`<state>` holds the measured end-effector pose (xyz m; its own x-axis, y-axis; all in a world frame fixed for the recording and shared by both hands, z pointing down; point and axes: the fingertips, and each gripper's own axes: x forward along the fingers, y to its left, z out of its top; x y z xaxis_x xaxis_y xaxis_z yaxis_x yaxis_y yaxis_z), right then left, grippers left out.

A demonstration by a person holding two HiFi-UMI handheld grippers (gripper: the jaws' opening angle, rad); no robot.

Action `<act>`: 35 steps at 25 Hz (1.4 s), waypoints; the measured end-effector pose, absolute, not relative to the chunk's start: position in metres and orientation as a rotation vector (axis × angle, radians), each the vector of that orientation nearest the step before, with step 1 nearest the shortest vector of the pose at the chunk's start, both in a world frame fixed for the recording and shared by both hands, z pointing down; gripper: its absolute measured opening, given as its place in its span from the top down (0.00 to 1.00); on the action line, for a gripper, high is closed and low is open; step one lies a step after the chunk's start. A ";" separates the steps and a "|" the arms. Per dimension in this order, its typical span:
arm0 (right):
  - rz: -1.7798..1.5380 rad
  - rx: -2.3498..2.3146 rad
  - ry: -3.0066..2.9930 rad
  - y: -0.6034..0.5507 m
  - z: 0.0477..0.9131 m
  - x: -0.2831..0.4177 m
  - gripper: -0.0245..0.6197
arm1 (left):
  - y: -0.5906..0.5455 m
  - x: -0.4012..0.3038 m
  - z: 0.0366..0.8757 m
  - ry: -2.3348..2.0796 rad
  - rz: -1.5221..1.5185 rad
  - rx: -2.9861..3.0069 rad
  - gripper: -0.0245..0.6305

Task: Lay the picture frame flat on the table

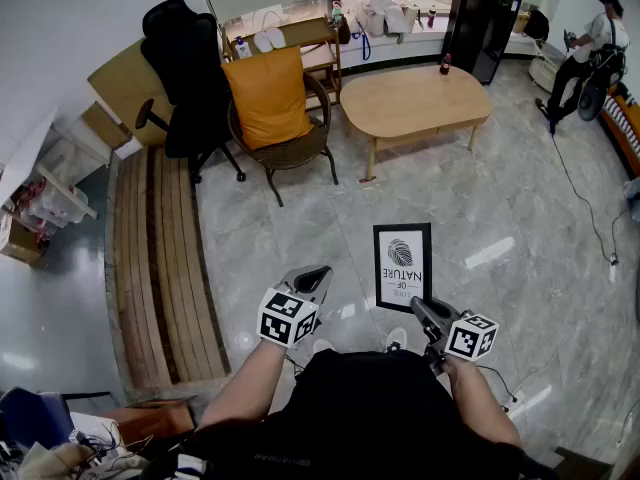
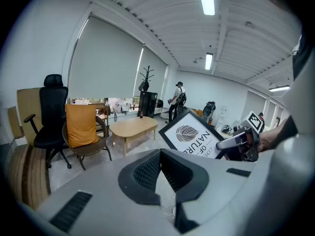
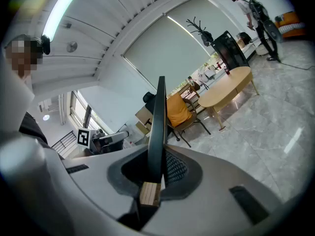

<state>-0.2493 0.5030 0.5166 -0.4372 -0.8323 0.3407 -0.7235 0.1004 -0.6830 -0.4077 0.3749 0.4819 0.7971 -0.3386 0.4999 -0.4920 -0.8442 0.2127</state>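
A black picture frame (image 1: 403, 266) with a white leaf print hangs upright over the grey floor, just in front of me. My right gripper (image 1: 422, 311) is shut on its lower right edge. In the right gripper view the frame (image 3: 157, 127) stands edge-on between the jaws (image 3: 156, 168). The left gripper view shows its printed face (image 2: 189, 136). My left gripper (image 1: 314, 274) hovers to the left of the frame, apart from it, its jaws (image 2: 160, 168) shut with nothing in them. The low wooden table (image 1: 415, 98) stands farther ahead; a dark bottle (image 1: 445, 64) is on its far edge.
A wicker chair with an orange cushion (image 1: 270, 98) and a black office chair (image 1: 185, 68) stand left of the table. A slatted wooden platform (image 1: 155, 258) runs along the left. A black cabinet (image 1: 480, 23) is behind the table. A person (image 1: 590, 48) is at the far right.
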 end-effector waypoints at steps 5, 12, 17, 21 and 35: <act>-1.250 -1.591 2.229 0.502 0.517 -0.249 0.91 | 0.376 -0.410 0.482 -0.632 0.651 2.656 0.96; -1.250 -1.607 2.223 0.497 0.513 -0.257 0.91 | 0.370 -0.421 0.481 -0.628 0.648 2.653 0.96; -1.262 -1.603 2.185 0.493 0.511 -0.270 0.91 | 0.374 -0.430 0.490 -0.570 0.666 2.651 0.96; -1.250 -1.545 2.108 0.491 0.508 -0.278 0.91 | 0.379 -0.436 0.506 -0.496 0.717 2.647 0.96; -1.284 -1.505 2.109 0.431 0.523 -0.235 0.91 | 0.320 -0.392 0.517 -0.469 0.679 2.518 0.96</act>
